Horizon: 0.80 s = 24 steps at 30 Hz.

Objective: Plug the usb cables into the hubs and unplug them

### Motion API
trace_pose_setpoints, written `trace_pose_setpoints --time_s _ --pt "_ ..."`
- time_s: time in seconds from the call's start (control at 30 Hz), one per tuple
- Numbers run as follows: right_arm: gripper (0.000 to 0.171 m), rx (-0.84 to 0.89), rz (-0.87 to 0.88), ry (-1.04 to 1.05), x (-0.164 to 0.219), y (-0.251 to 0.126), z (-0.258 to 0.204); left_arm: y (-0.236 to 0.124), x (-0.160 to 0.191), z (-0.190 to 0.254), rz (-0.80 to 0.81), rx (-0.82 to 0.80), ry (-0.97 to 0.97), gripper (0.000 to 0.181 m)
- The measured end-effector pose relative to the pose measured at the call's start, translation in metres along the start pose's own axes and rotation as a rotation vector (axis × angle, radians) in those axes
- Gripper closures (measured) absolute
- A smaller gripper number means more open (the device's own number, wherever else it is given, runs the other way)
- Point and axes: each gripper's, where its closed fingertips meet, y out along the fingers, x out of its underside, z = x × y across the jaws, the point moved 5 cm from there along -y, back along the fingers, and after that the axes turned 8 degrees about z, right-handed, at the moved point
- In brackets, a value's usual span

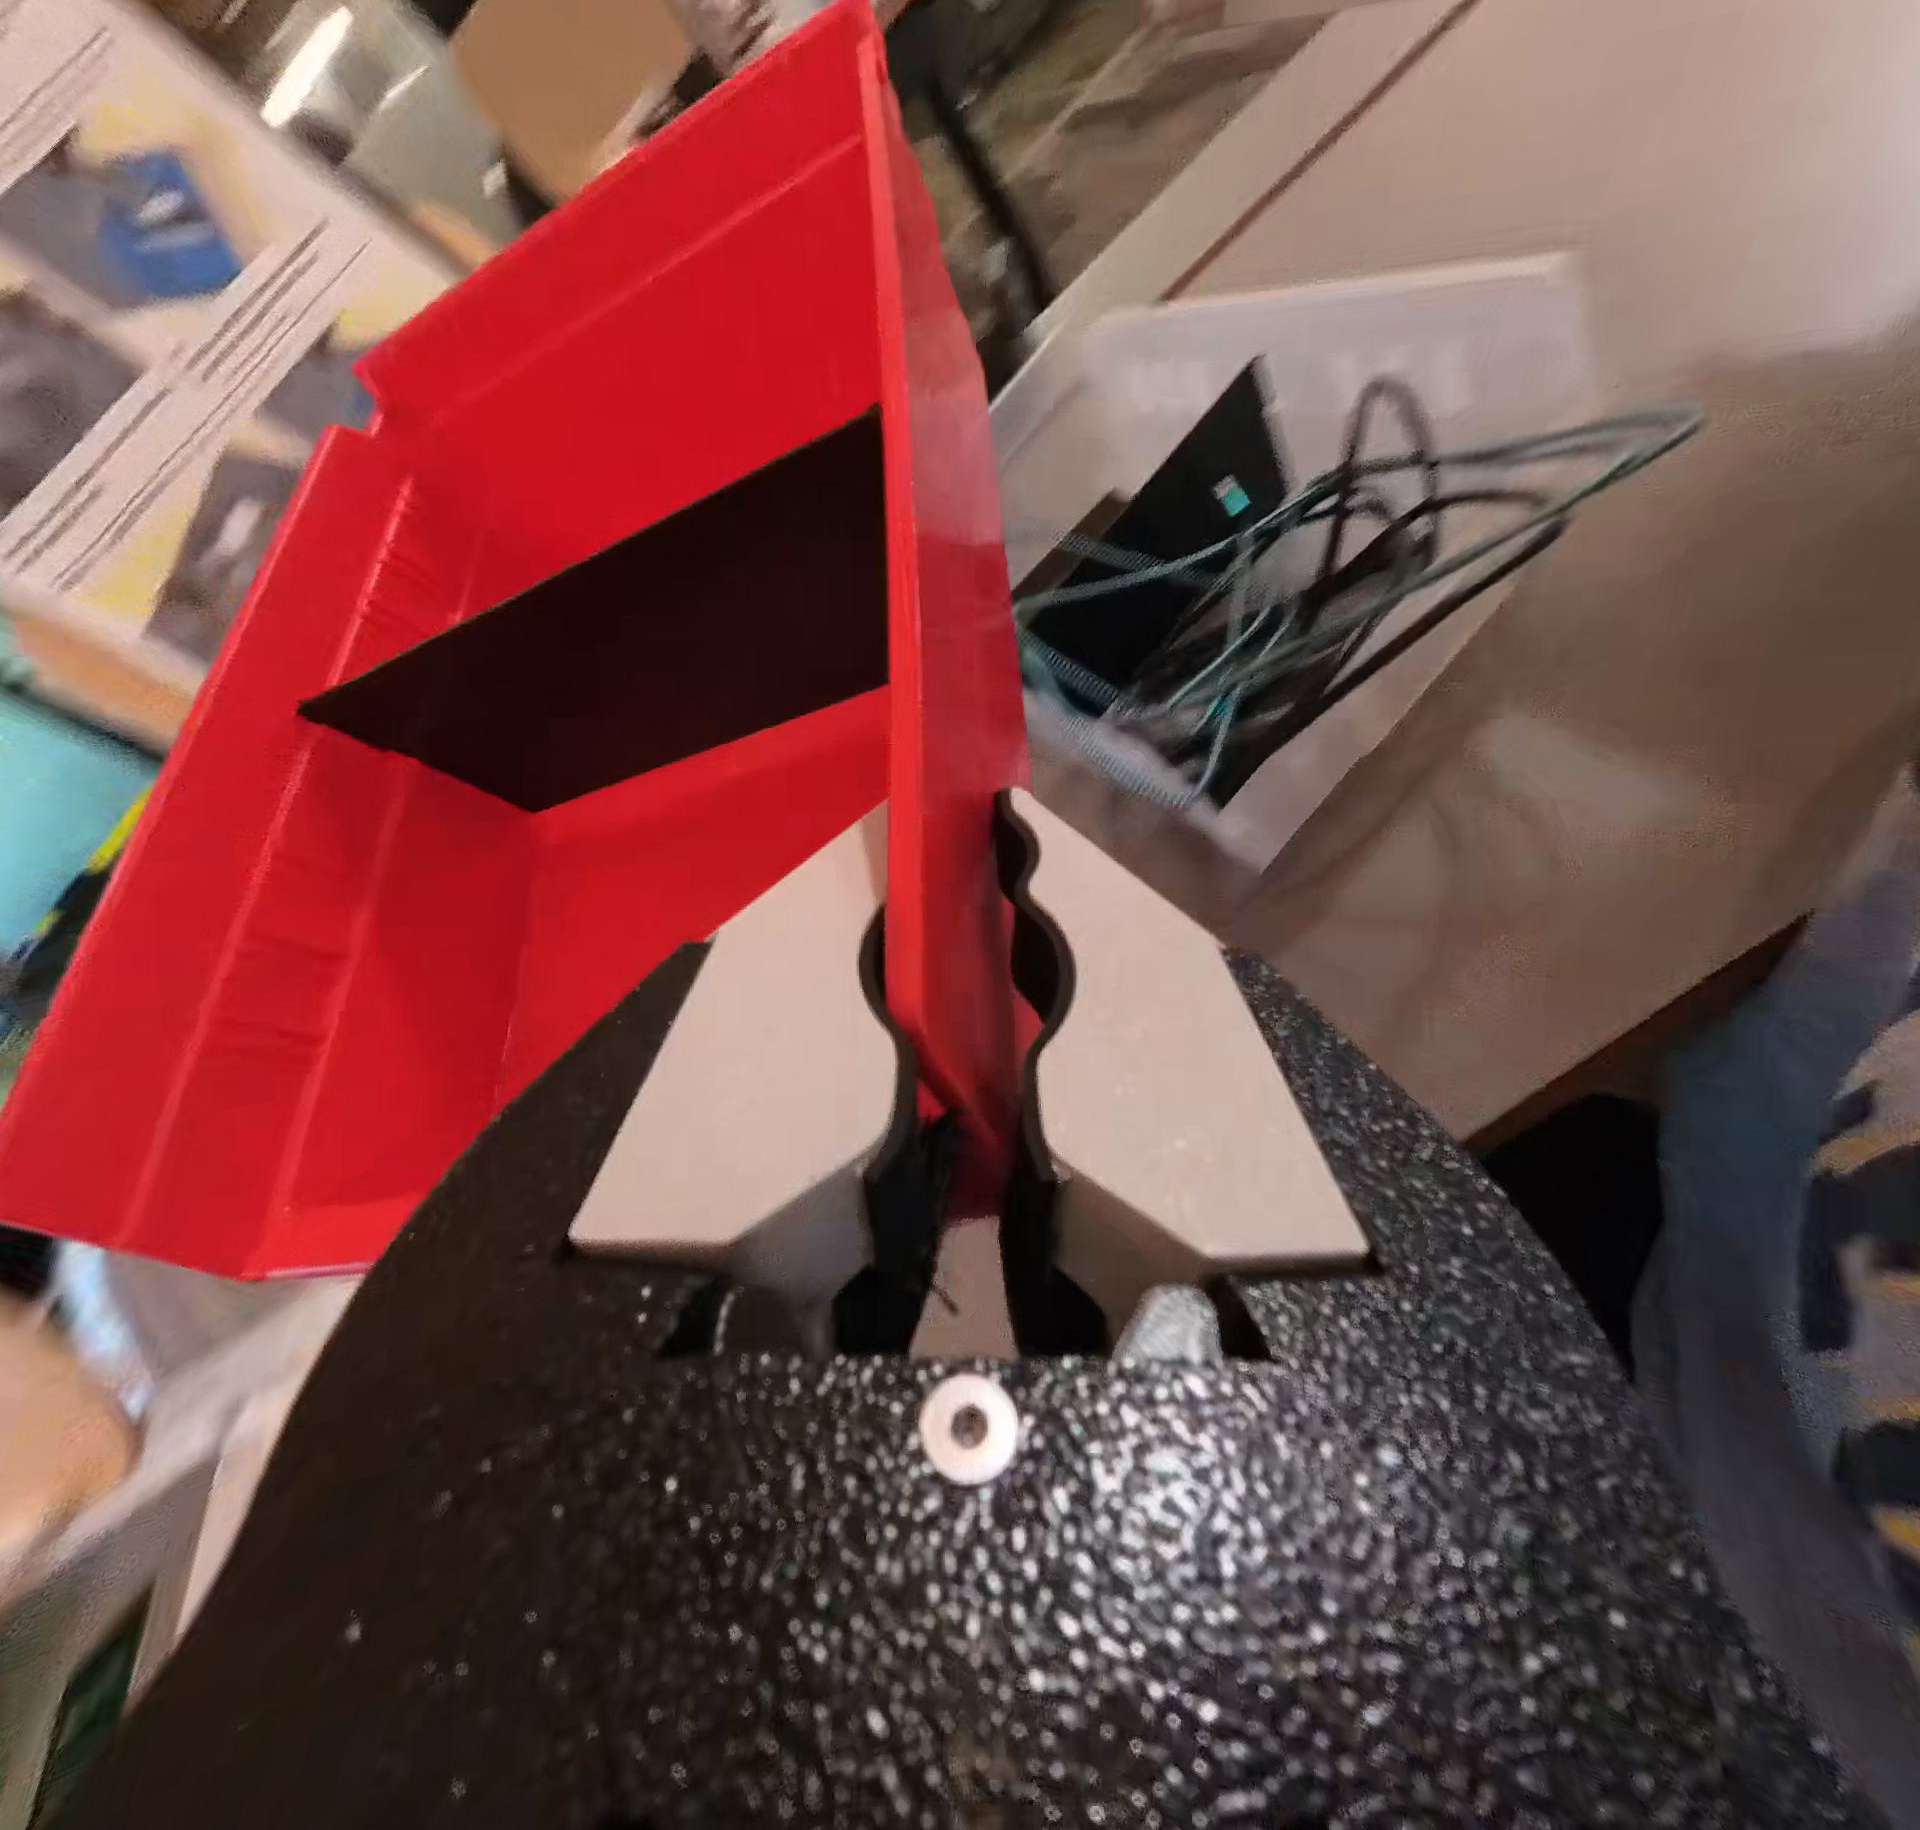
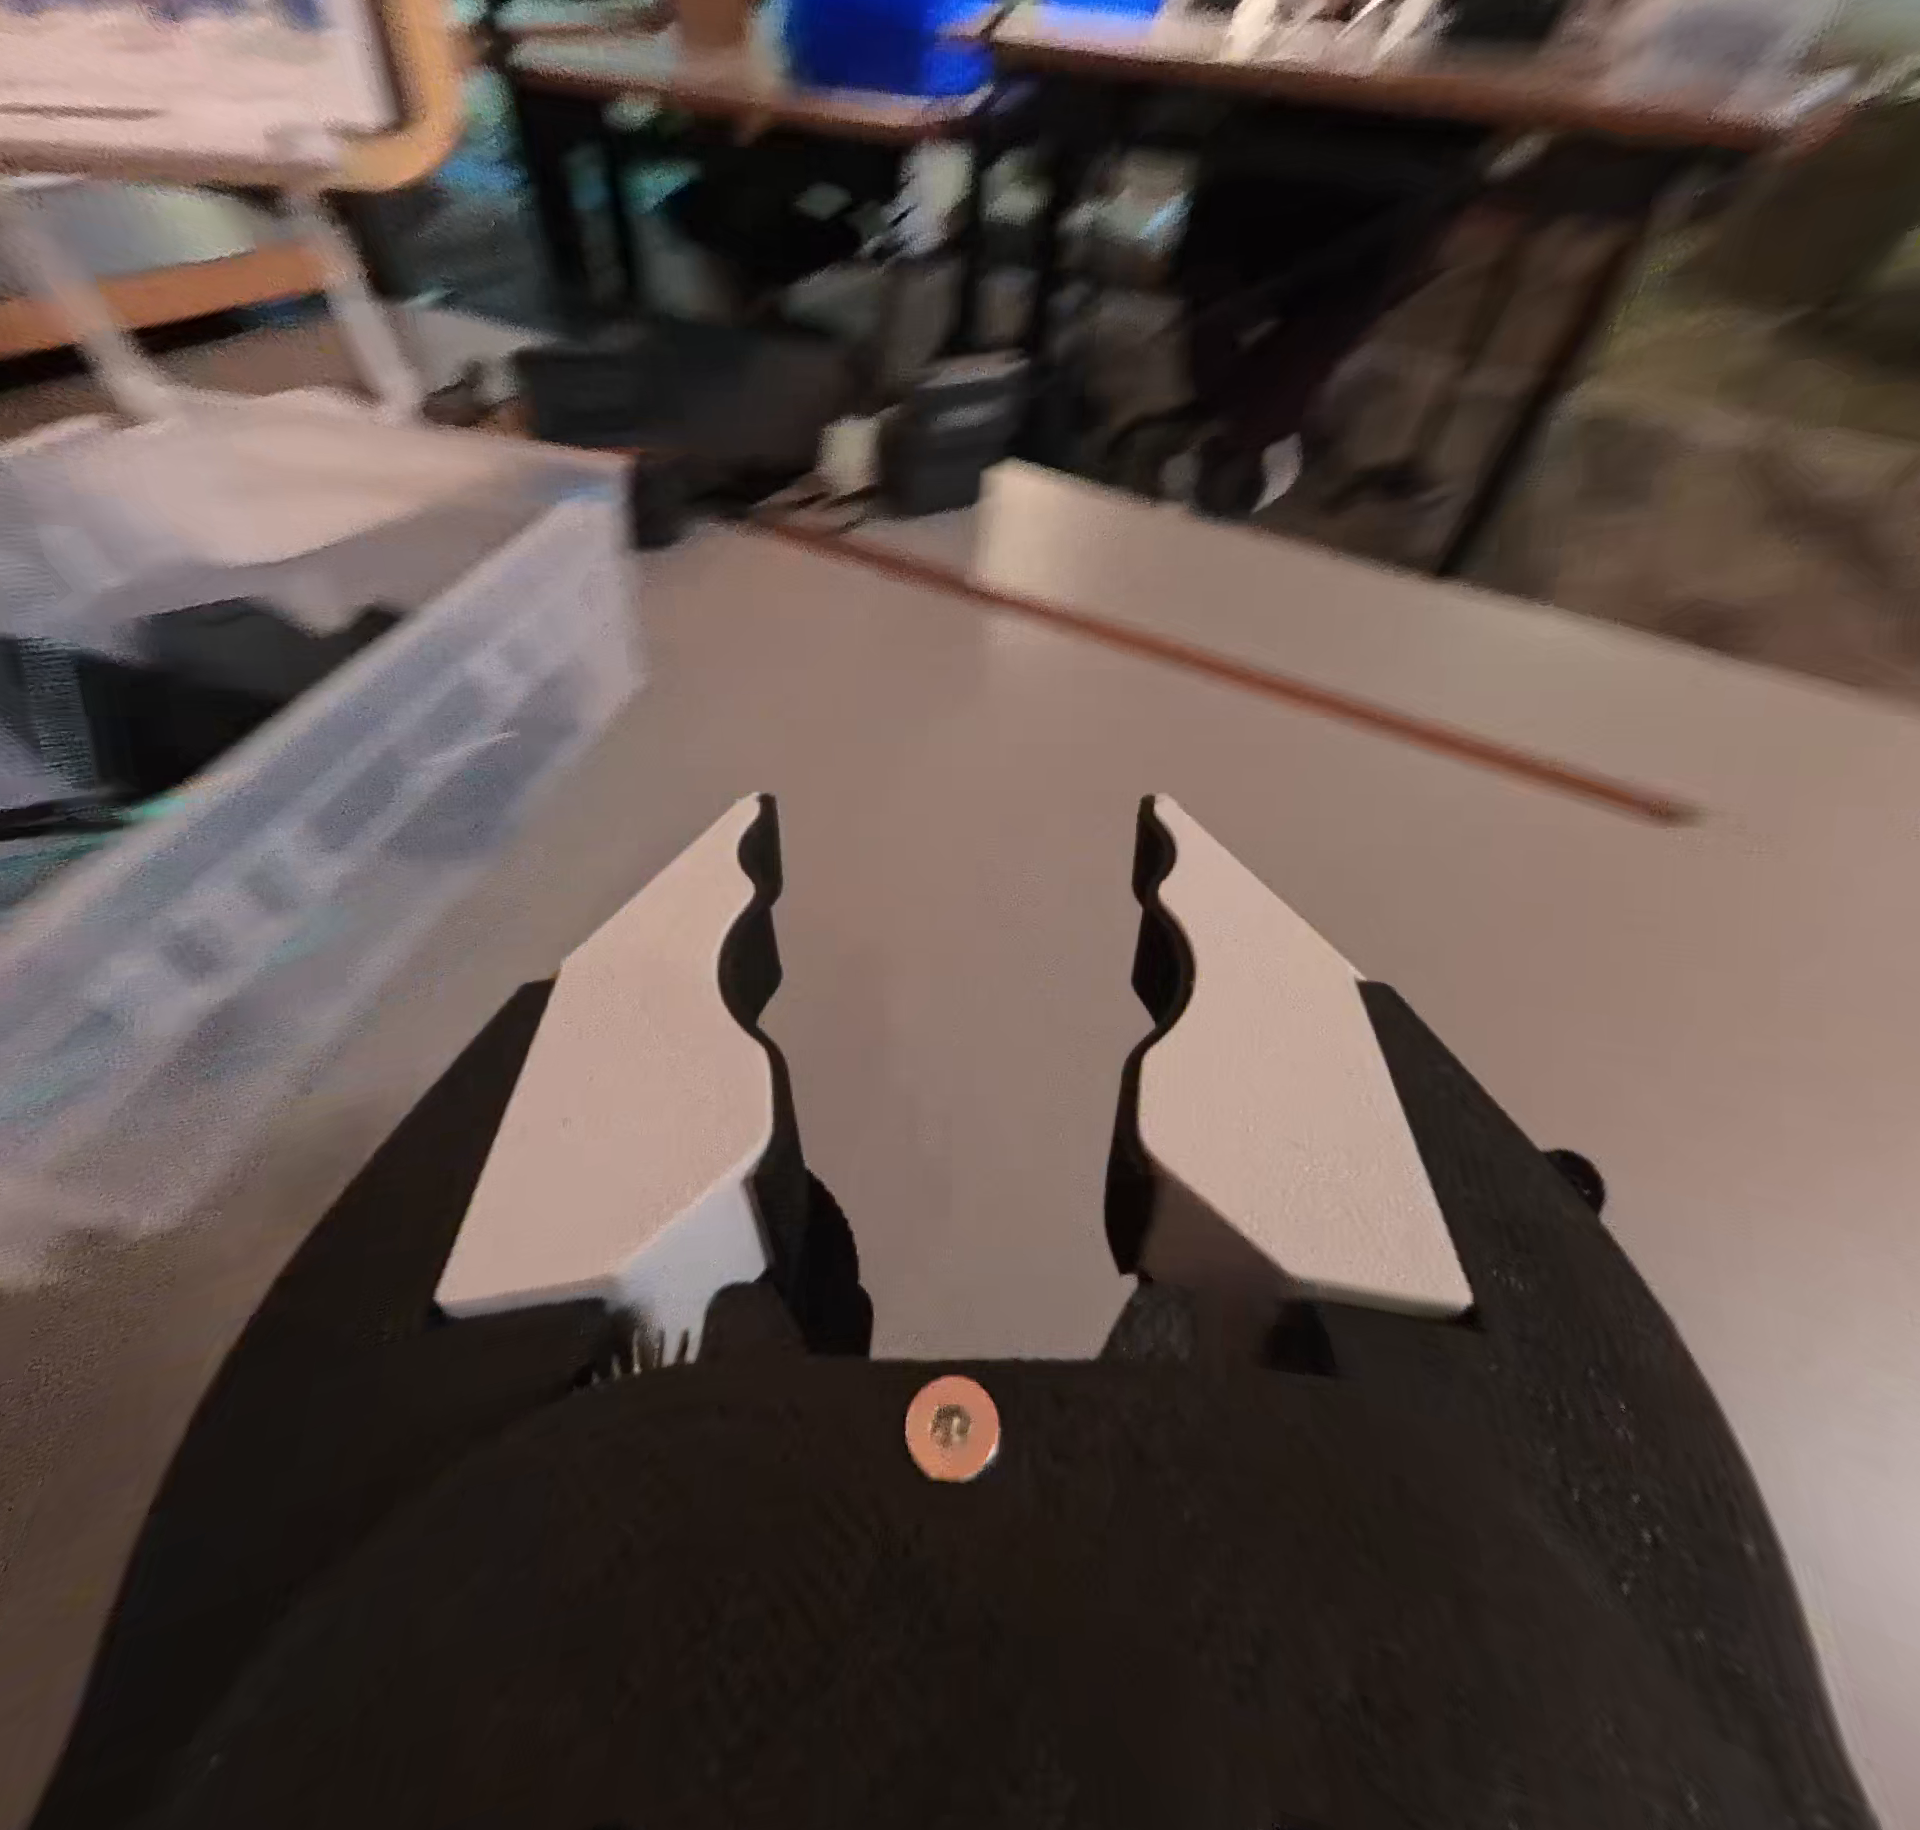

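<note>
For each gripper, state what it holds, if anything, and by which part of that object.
The left gripper holds a red bin, clamped on one side wall near its end. The right gripper is open above the table, holding nothing.

my left gripper (image 1: 951, 845) has a black, rough, speckled body, matt pale fingers (image 1: 769, 1053) and a shiny metal screw (image 1: 968, 1431). it pinches a red bin (image 1: 644, 409) of smooth, slightly glossy plastic with a matt black patch inside. my right gripper (image 2: 954, 814) looks matt black and grainy. the table (image 2: 1039, 741) is smooth and matt; the clear box (image 2: 343, 741) looks like cloudy plastic.
</note>
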Motion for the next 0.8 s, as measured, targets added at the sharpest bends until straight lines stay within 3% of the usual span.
trace_pose_setpoints --time_s 0.17,0.27,0.33,0.43,0.6,0.8 --pt "0.114 0.334 0.248 -0.204 0.011 -0.073 0.089 0.074 -0.073 0.042 0.179 0.338 0.008 0.172" --pt "0.118 0.492 0.344 -0.291 0.026 -0.117 0.113 0.117 -0.114 0.079 0.279 0.534 -0.026 0.172" --pt "0.134 0.575 0.413 -0.322 0.034 -0.138 0.122 0.143 -0.138 0.105 0.305 0.653 -0.025 0.172" --pt "0.128 0.631 0.483 -0.282 0.030 -0.152 0.133 0.182 -0.167 0.142 0.315 0.783 -0.039 0.172" --pt "0.123 0.641 0.560 -0.217 0.031 -0.161 0.138 0.241 -0.187 0.205 0.264 0.894 -0.096 0.173" --pt "0.123 0.626 0.532 -0.144 0.038 -0.157 0.147 0.292 -0.171 0.263 0.130 0.887 -0.065 0.173"
